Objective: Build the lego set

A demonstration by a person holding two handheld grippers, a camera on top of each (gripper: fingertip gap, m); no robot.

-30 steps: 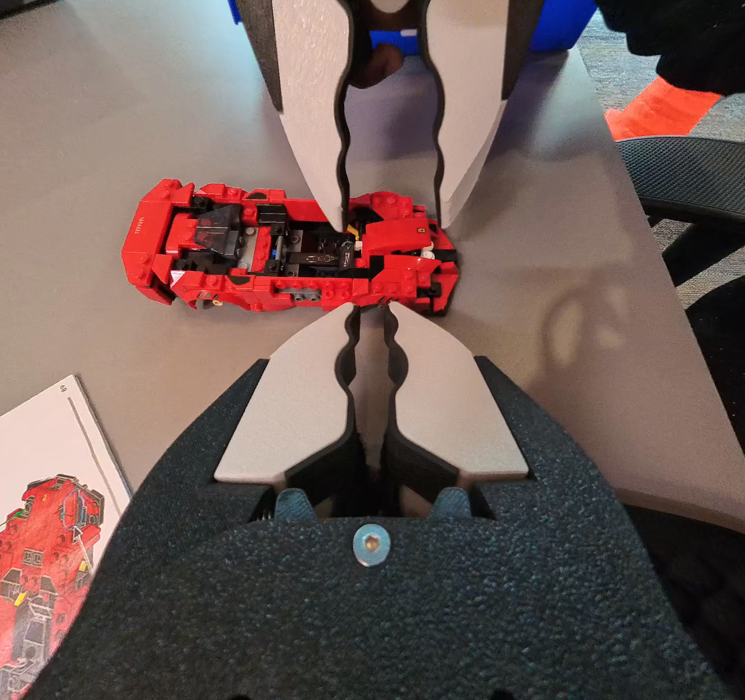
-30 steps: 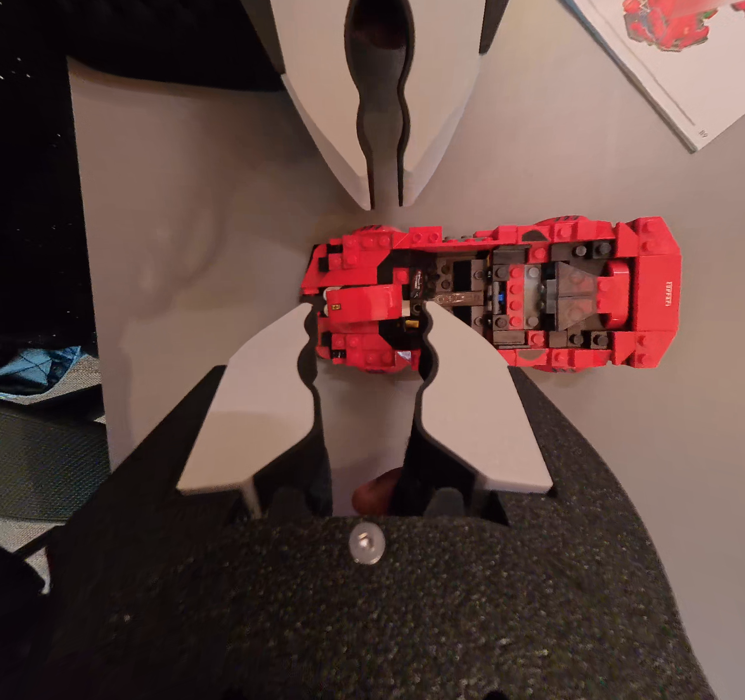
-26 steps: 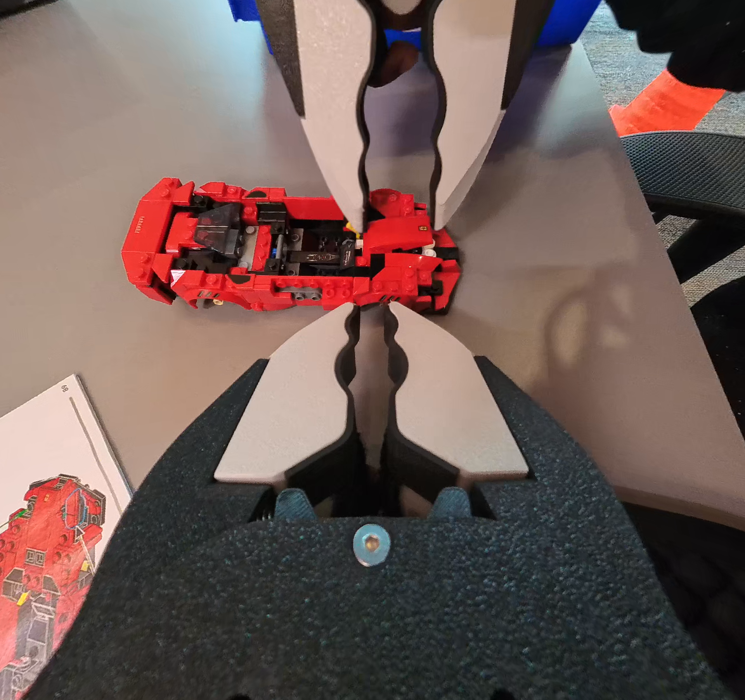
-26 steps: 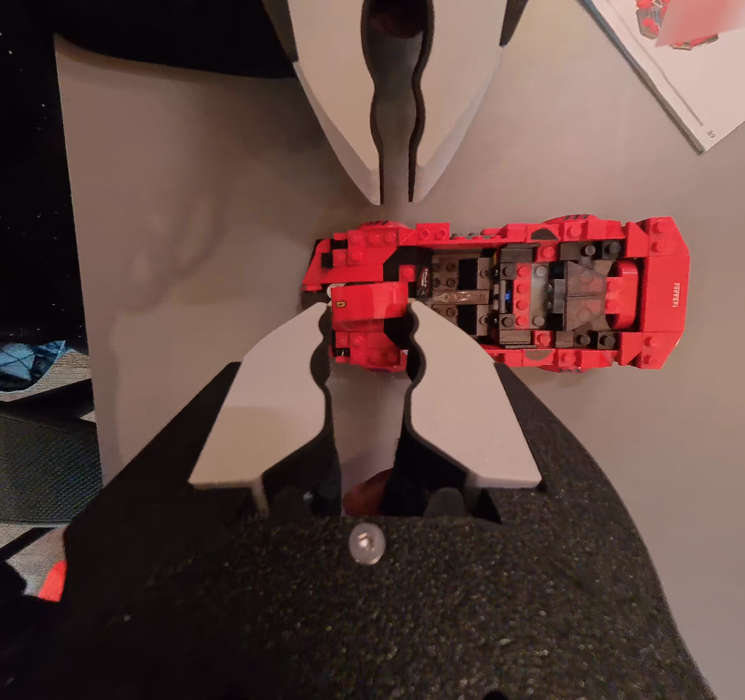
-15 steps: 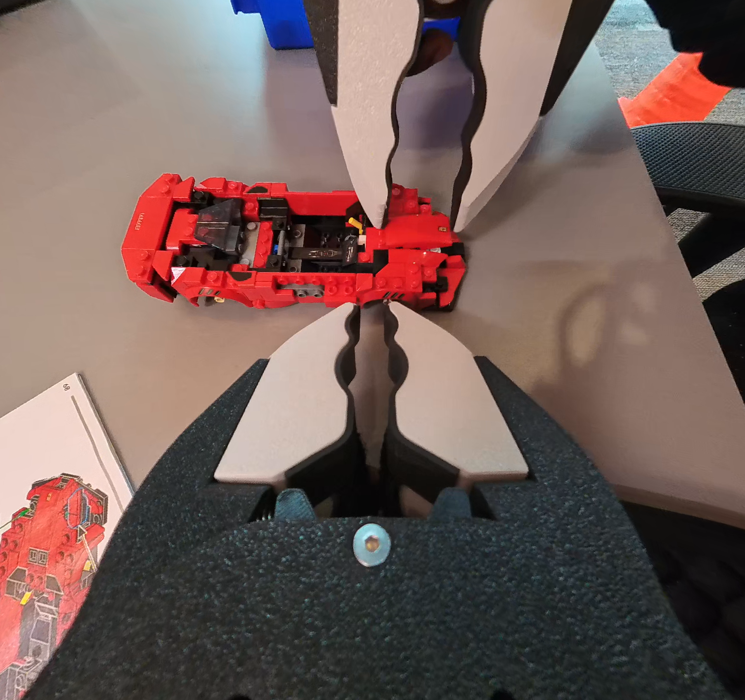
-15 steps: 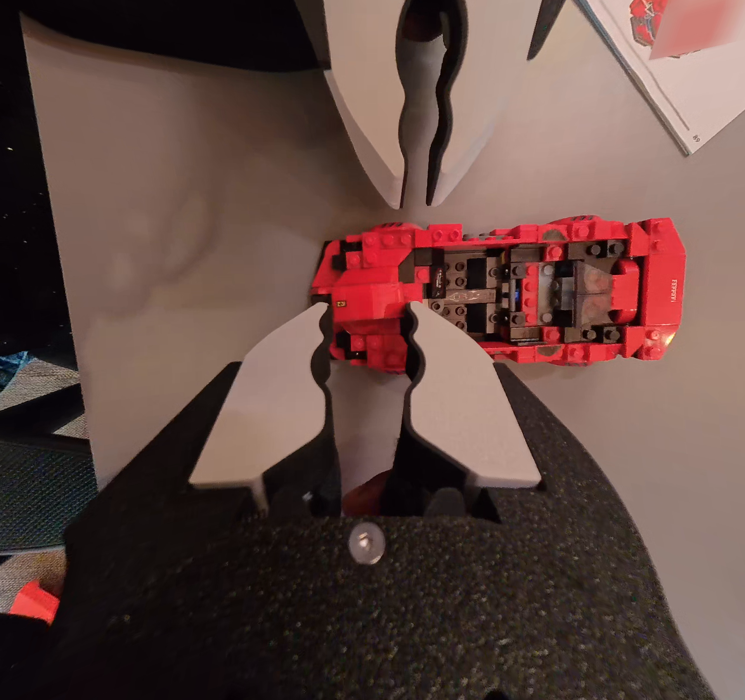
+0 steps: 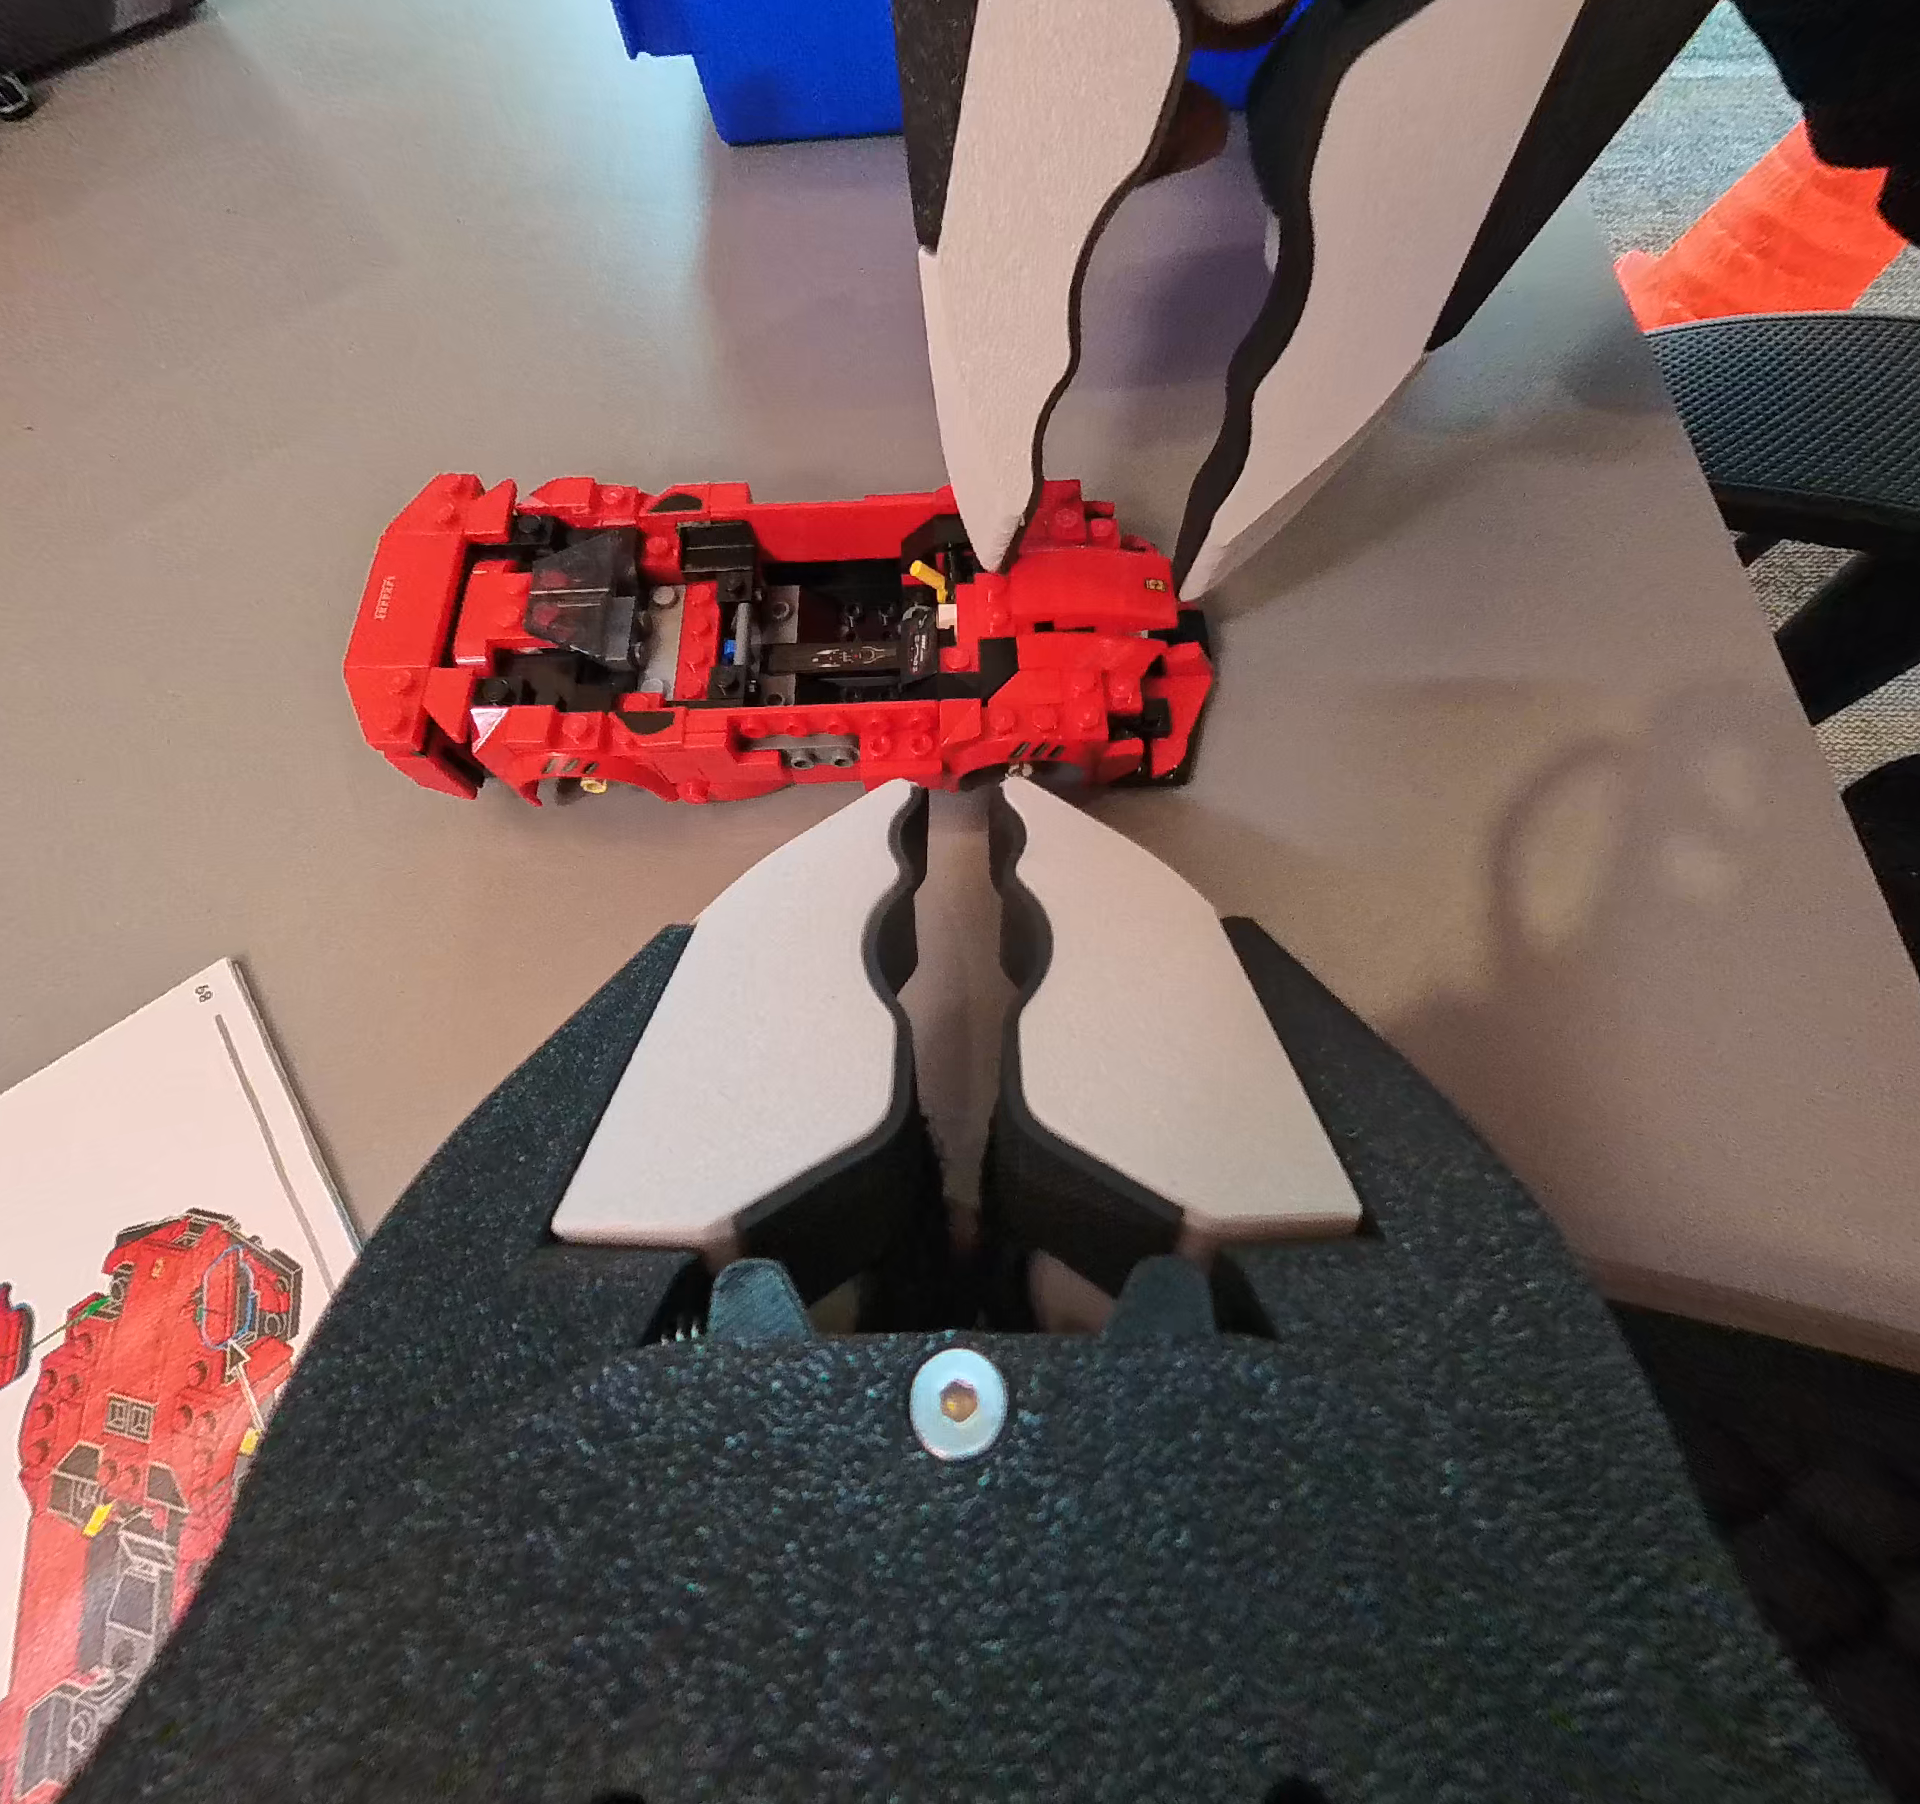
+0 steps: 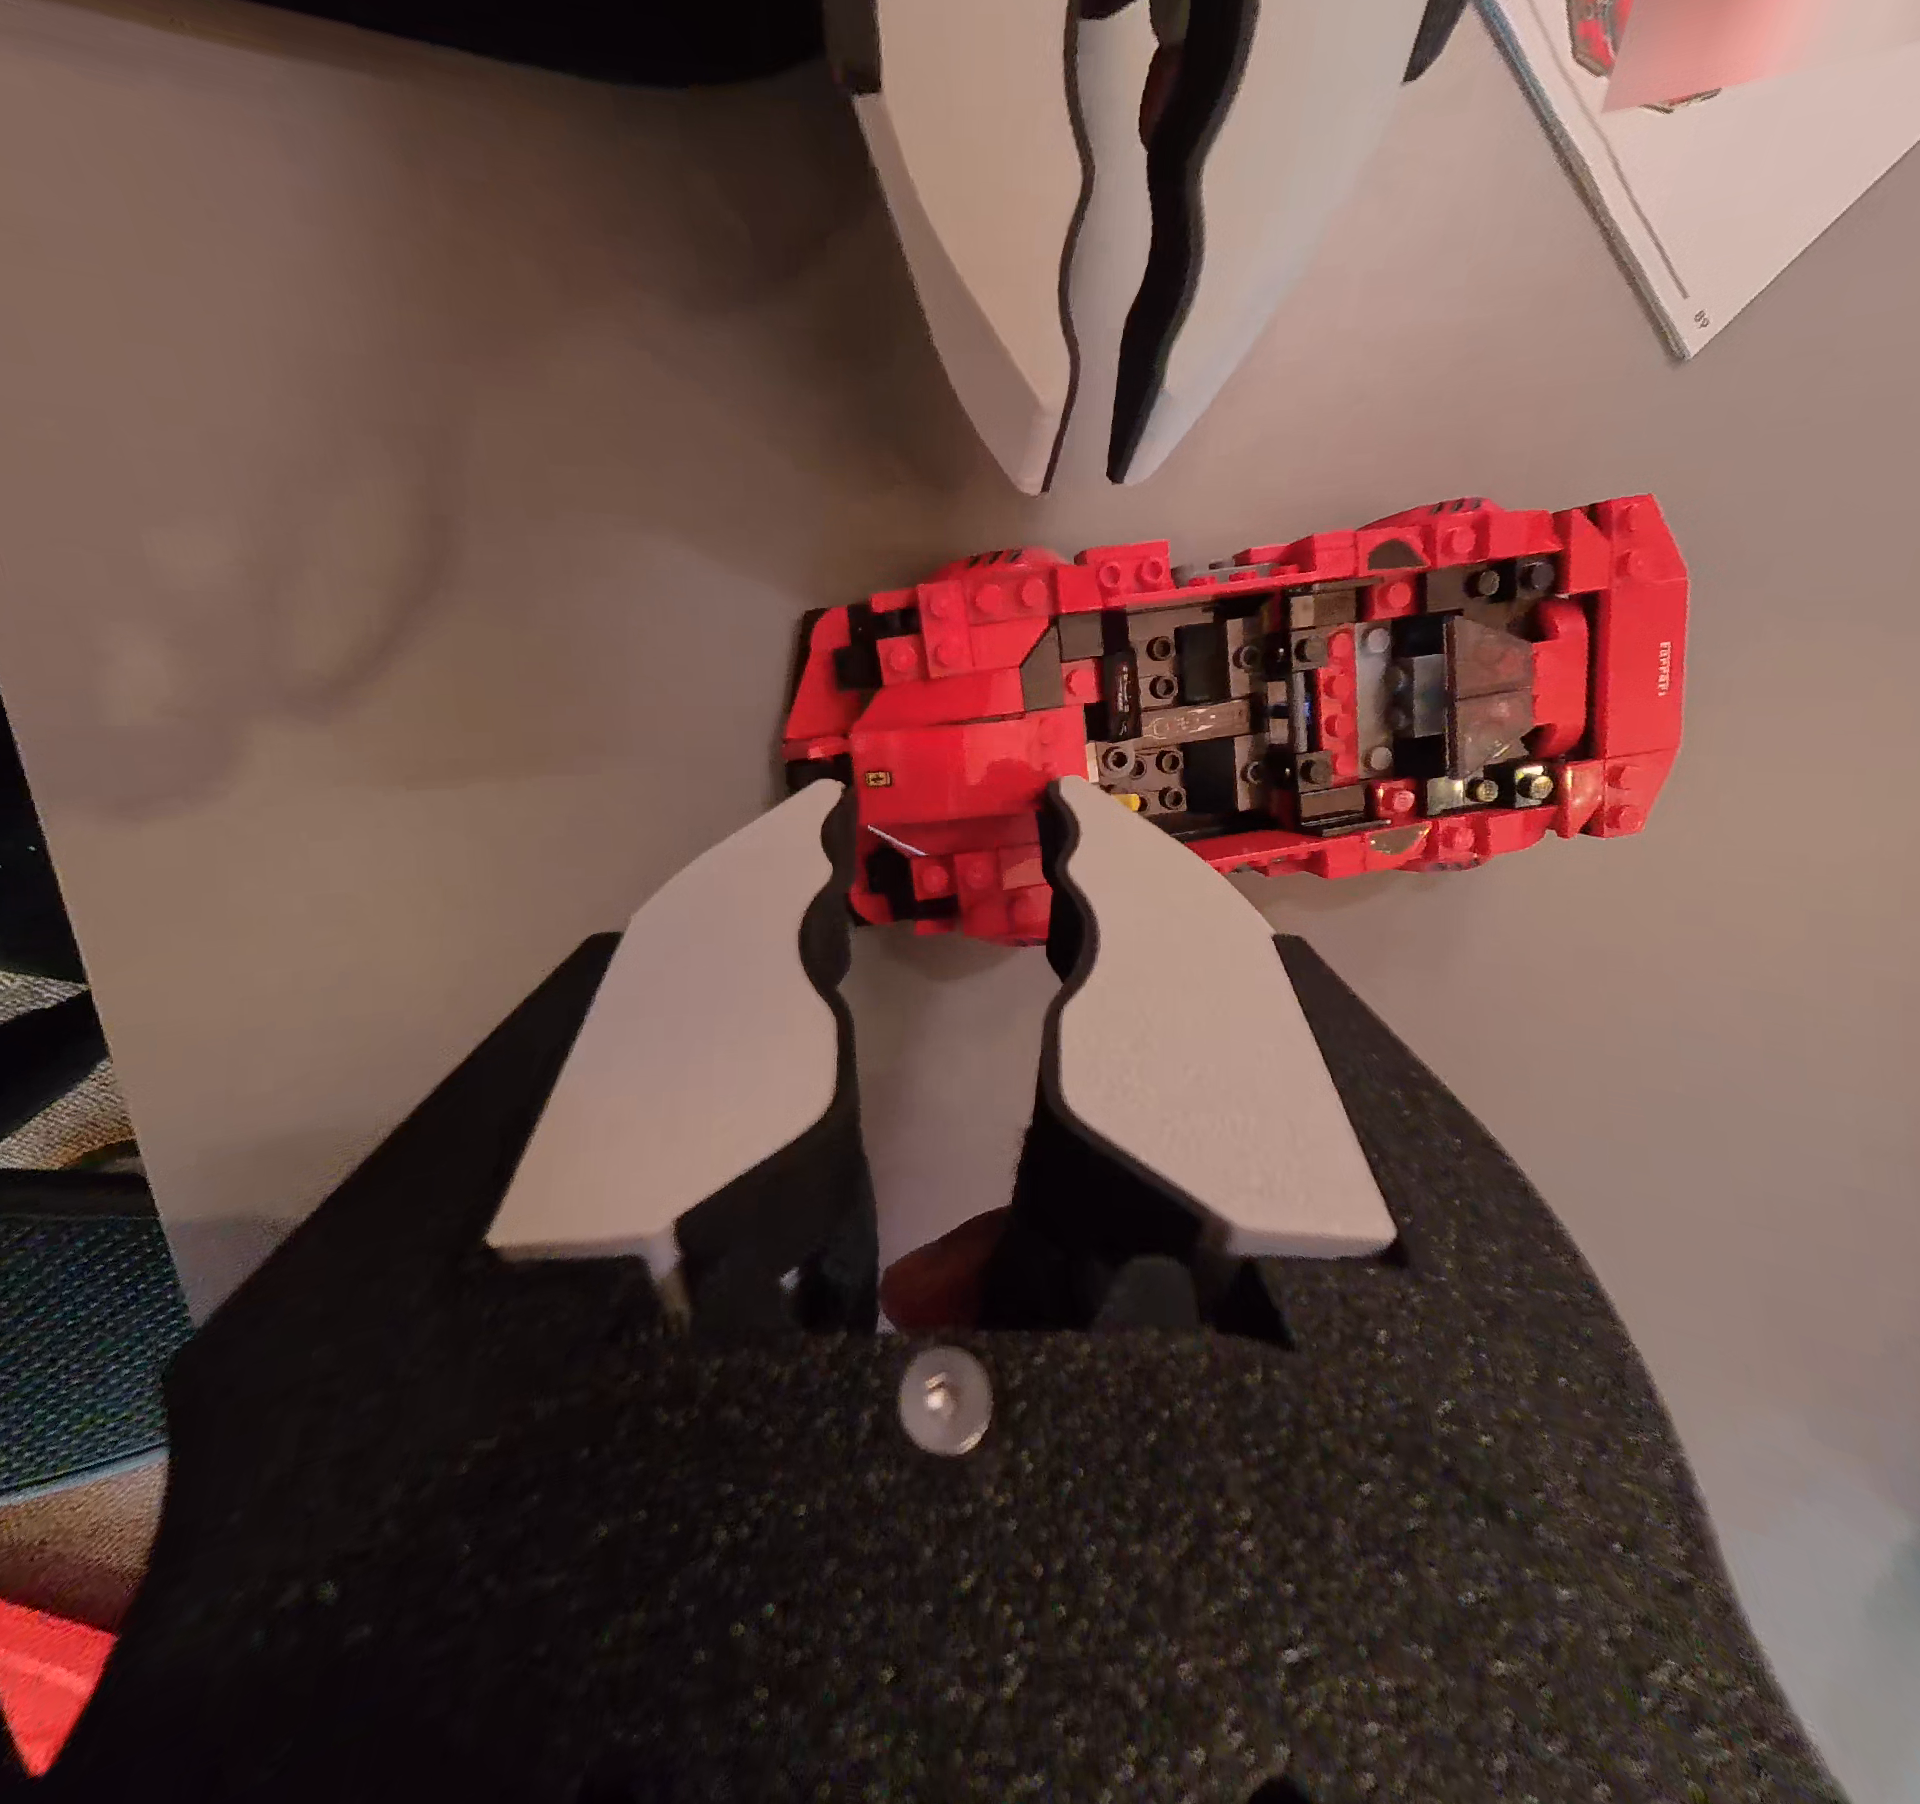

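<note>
Since a second ago, the right gripper has narrowed and swung so that its two fingers now straddle the red hood piece at the car's nose; the car itself has turned slightly on the counter. Whether those fingers actually press the hood cannot be told; one tip sits at the hood's front end, the other at its rear edge by the cockpit. In the left wrist view the same gripper comes down from the far side.

The left gripper is nearly closed, with a thin gap between its tips and nothing in it, just beside the car's near flank behind the front wheel arch.

Counted: two grippers, one car, one booklet, one blue bin.

The car lies lengthwise across both views. Its nose points right and its tail left in the left wrist view; the reverse holds in the right wrist view. Its top is open, showing black and grey parts inside.

The counter is plain grey and matte. The booklet lies open near the car's tail side, the bin stands at the far edge, and a black mesh chair and orange floor patch lie beyond the counter's right edge.
</note>
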